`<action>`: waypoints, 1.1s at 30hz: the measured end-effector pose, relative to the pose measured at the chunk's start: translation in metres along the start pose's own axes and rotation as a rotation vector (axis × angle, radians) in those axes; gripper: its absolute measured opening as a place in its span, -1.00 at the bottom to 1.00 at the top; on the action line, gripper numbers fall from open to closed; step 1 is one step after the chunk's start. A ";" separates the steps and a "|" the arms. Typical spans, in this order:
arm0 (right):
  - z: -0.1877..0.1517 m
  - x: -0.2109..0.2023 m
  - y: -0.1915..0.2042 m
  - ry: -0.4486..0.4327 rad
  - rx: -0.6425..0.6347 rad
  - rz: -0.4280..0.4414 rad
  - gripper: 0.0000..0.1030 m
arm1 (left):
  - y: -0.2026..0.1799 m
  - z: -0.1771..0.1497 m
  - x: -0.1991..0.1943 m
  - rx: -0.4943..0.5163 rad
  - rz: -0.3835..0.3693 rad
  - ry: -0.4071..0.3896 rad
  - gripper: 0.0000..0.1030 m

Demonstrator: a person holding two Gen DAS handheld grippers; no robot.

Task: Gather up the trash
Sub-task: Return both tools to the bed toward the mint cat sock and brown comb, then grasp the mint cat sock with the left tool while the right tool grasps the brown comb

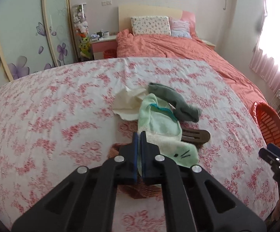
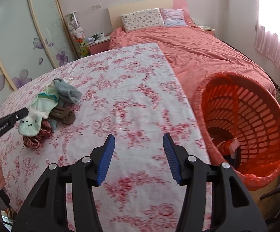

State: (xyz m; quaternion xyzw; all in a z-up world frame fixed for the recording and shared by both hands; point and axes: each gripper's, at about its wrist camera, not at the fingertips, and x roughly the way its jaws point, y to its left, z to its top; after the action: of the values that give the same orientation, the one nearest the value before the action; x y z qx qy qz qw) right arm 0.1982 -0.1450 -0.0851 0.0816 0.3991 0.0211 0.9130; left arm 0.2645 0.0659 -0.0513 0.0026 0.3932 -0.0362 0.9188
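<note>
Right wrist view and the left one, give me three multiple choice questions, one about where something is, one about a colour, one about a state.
1. Where is the basket relative to the floral table in the right wrist view?
A. right of it
B. on it
C. left of it
2. What colour is the sock with the drawn face?
A. pale green
B. black
C. yellow
3. How does the left gripper stand?
A. wide open
B. shut on the sock
C. resting in the basket

Answers: 1 A, the basket sits past the table's right edge. 2 A, its fabric is mint. 3 B, the fingers pinch the sock.
</note>
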 end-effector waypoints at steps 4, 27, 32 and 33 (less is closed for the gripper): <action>-0.002 0.004 0.017 0.007 -0.022 0.018 0.02 | 0.008 -0.002 -0.004 -0.002 0.013 -0.008 -0.91; 0.033 0.066 0.107 0.036 -0.091 0.149 -0.02 | 0.120 -0.035 0.021 -0.182 0.165 0.105 -0.22; 0.034 0.069 0.109 0.062 -0.078 0.177 -0.43 | 0.113 -0.034 0.027 -0.166 0.172 0.108 -0.13; 0.033 0.067 0.107 0.062 -0.072 0.179 -0.47 | 0.112 -0.034 0.027 -0.164 0.173 0.108 -0.10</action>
State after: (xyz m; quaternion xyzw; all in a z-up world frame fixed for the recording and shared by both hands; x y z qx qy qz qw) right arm 0.2709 -0.0368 -0.0935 0.0835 0.4172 0.1195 0.8970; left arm 0.2663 0.1775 -0.0966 -0.0366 0.4418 0.0756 0.8932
